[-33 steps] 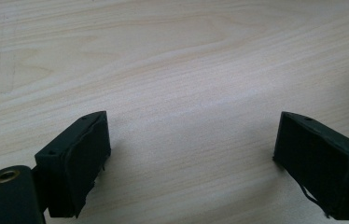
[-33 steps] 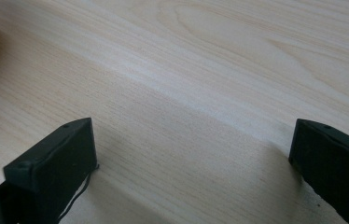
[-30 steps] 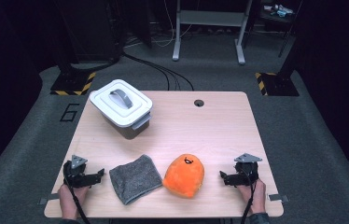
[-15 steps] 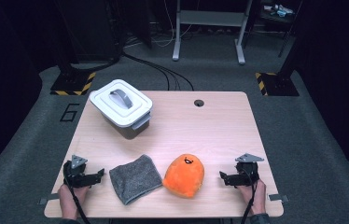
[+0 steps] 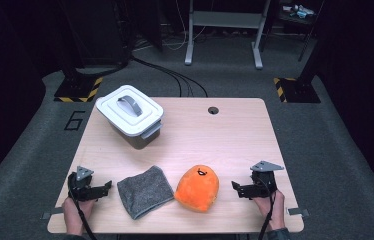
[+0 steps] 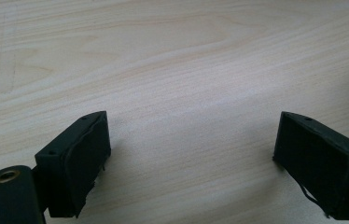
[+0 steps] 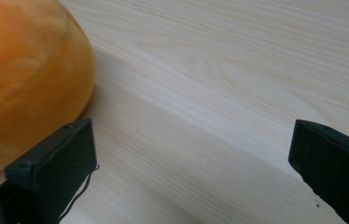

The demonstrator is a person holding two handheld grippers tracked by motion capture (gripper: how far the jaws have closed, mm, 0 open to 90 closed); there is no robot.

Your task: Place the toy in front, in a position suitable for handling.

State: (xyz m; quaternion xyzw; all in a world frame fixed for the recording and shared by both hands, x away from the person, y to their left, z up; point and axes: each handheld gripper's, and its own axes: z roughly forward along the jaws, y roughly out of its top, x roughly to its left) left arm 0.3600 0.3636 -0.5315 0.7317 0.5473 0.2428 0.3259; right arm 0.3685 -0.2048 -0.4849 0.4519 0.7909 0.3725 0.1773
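The orange plush toy [image 5: 197, 188] is found on the tabletop [image 5: 225, 140], right of the grey cloth [image 5: 145, 191]; nearest it is the right gripper [image 5: 236, 188], jaws spread apart, empty.

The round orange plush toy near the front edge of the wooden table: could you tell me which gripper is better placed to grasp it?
Probably the right gripper: its jaws stand open, with the round orange plush toy just beside one jaw in the right gripper view. The left gripper, also open, has the folded grey cloth between it and the toy.

Orange plush toy [image 5: 197, 189] lying on near table edge, just beside crumpled grey cloth [image 5: 144, 191]
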